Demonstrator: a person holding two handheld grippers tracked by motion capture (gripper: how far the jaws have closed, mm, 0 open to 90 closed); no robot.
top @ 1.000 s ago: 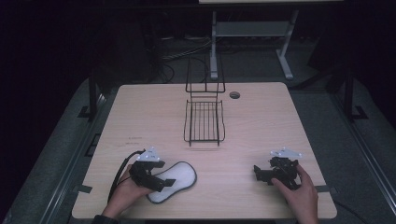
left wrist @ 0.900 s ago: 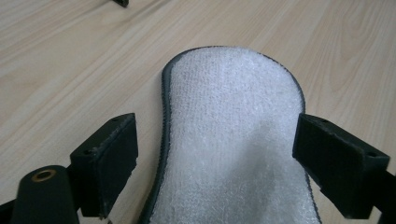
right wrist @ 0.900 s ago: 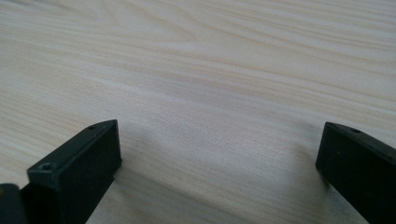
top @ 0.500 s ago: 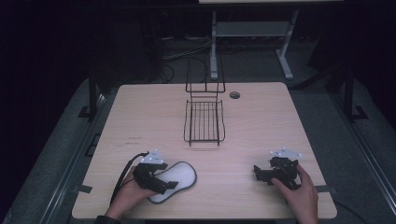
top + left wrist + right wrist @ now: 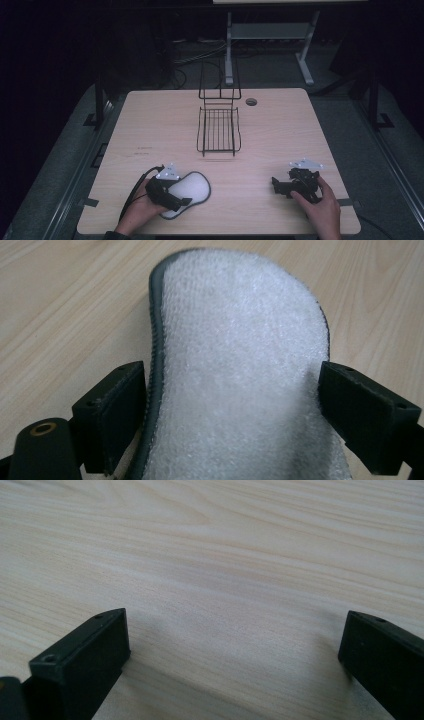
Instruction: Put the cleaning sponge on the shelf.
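Observation:
A white fleecy insole (image 5: 195,187) with a dark rim lies flat on the wooden table (image 5: 150,125) near its front left. My left gripper (image 5: 177,196) is over the insole's near end. In the left gripper view the insole (image 5: 235,340) runs away between the jaws, and my left gripper (image 5: 232,405) has one jaw against each side edge. At the front right, a hand holds my right gripper (image 5: 276,186) low over bare wood. My right gripper (image 5: 235,645) is open, with nothing between its jaws.
A black wire rack (image 5: 218,130) stands at the table's middle back, its tall frame at the far end. A dark round cable hole (image 5: 251,101) sits just right of it. A grey desk frame (image 5: 270,35) stands on the floor beyond.
My left gripper has slid a little to the right, further onto the insole's near end. The right gripper has not moved.

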